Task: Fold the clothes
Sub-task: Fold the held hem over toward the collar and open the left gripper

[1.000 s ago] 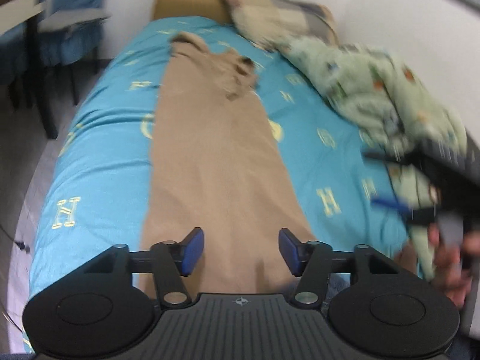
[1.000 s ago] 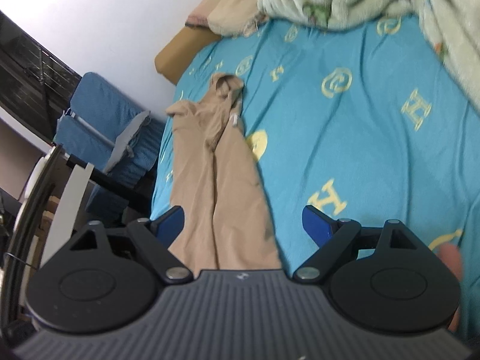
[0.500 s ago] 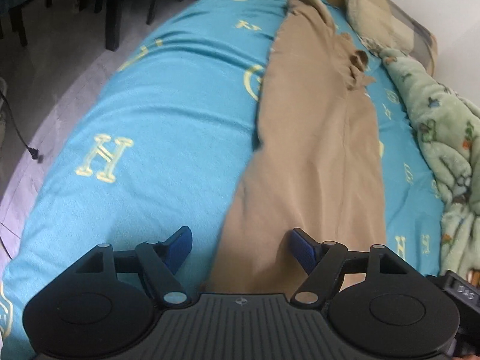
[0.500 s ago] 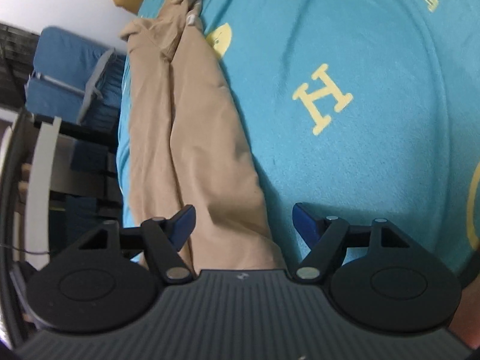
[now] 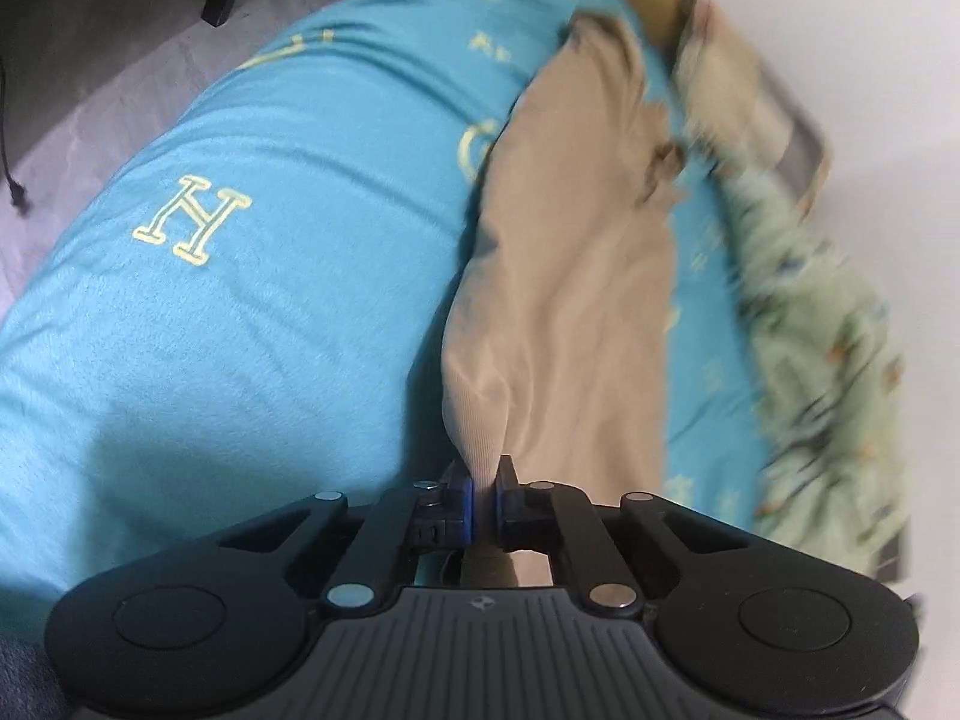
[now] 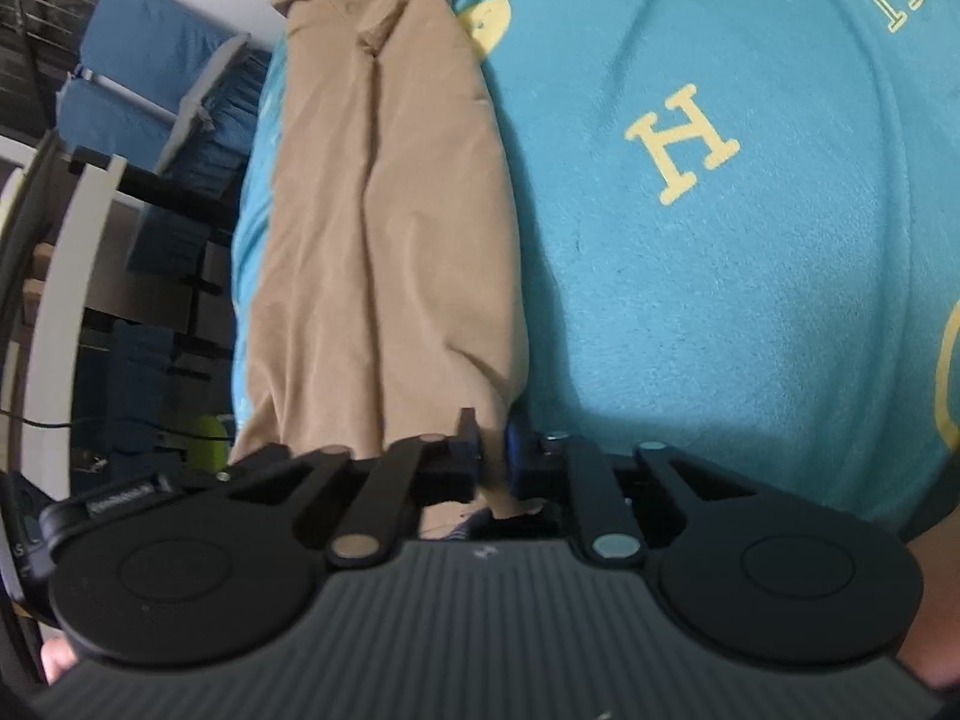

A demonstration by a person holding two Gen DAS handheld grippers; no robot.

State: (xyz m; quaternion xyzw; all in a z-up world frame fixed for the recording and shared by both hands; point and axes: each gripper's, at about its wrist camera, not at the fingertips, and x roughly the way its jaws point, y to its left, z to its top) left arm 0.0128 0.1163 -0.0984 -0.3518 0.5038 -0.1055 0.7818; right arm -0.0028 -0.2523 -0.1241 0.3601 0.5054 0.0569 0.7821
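The long tan soft-fabric garment point(image 5: 576, 276) lay lengthwise on the turquoise bedsheet point(image 5: 240, 276), running straight away from both grippers; left gripper point(image 5: 483, 495) and right gripper point(image 6: 493, 461) each pinched its near-end corners.

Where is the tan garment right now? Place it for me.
The tan garment lies lengthwise on the teal bedsheet, left of the green blanket; its near end is pinched by the left gripper and right gripper.

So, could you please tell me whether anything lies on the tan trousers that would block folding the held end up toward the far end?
Nothing visible does. The left gripper and right gripper each pinch the near end of the tan trousers, which lie bare along the turquoise bedsheet.
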